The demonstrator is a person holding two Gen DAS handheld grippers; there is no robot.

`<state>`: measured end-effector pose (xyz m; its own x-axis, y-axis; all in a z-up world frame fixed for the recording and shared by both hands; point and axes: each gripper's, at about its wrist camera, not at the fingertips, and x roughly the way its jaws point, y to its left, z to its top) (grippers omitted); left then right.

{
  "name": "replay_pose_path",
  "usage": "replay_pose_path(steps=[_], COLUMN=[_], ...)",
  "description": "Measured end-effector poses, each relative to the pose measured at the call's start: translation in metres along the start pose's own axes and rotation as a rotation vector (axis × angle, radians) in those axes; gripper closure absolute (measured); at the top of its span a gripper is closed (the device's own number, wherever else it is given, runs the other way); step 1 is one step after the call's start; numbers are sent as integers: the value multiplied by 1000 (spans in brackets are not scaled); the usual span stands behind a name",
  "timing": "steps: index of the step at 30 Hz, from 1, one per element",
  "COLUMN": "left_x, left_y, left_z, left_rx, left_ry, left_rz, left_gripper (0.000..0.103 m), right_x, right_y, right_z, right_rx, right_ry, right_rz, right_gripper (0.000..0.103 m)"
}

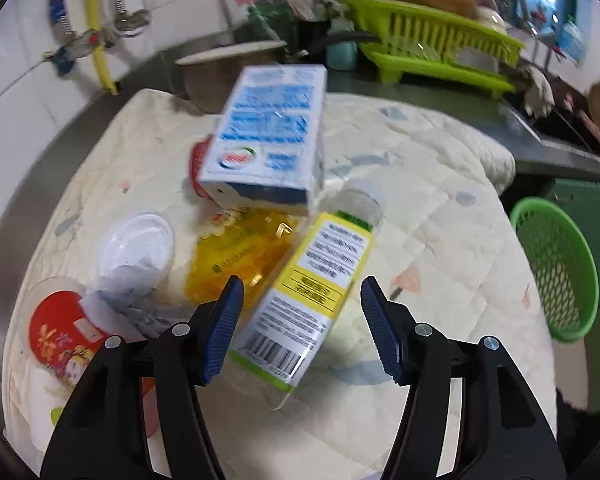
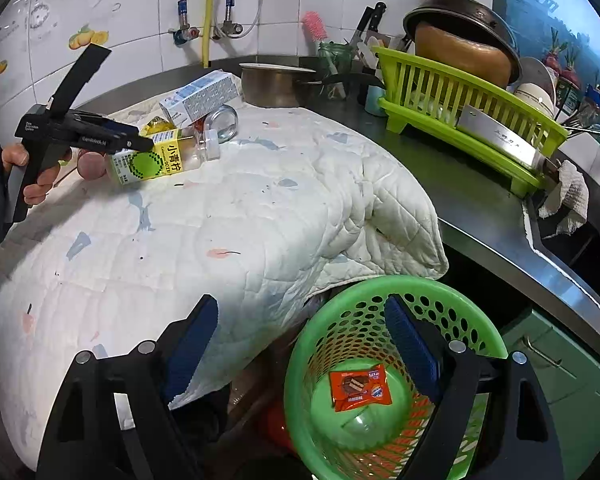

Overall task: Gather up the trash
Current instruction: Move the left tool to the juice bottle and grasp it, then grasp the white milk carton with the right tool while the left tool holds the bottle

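A clear bottle with a yellow-green label (image 1: pixel 320 292) lies on the quilted cloth (image 1: pixel 440 216), between the fingers of my left gripper (image 1: pixel 302 320). The gripper is open, and its right pad stands apart from the bottle. Behind the bottle are a blue-white carton (image 1: pixel 268 140), a yellow packet (image 1: pixel 236 256), a clear lid (image 1: pixel 136 244), crumpled tissue (image 1: pixel 128 296) and a red cup (image 1: pixel 64 332). In the right wrist view a hand holds the left gripper (image 2: pixel 144 146) over the bottle (image 2: pixel 156 160). My right gripper (image 2: pixel 300 308) is open and empty above the green basket (image 2: pixel 380 282), which holds an orange snack wrapper (image 2: pixel 360 386).
The green basket (image 1: pixel 556 272) sits below the counter's right edge. A lime dish rack (image 2: pixel 460 96) with a cleaver (image 2: pixel 496 136), a metal pot (image 2: pixel 276 80) and a glass jar (image 2: pixel 224 120) stand behind the cloth (image 2: pixel 220 220). A sink (image 2: pixel 580 248) lies at far right.
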<state>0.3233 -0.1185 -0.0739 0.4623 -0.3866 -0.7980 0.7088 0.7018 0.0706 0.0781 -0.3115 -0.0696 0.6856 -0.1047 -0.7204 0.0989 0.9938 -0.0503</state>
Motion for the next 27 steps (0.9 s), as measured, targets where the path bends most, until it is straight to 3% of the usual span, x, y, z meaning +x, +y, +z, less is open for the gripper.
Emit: replay_pose_path(steps=[10, 16, 27], left_x=[14, 10, -16], left_y=[-11, -23, -28], left_z=[1, -2, -26], left_rx=[95, 134, -42], left_ry=[9, 8, 6], left_rz=[46, 60, 11], left_gripper=[43, 55, 61], right_x=[2, 1, -4], right_y=[10, 12, 13], right_z=[7, 10, 36], right_rx=[-25, -33, -5], right_ry=[-2, -6, -38], right_rz=[7, 10, 58], right_gripper=[21, 21, 21])
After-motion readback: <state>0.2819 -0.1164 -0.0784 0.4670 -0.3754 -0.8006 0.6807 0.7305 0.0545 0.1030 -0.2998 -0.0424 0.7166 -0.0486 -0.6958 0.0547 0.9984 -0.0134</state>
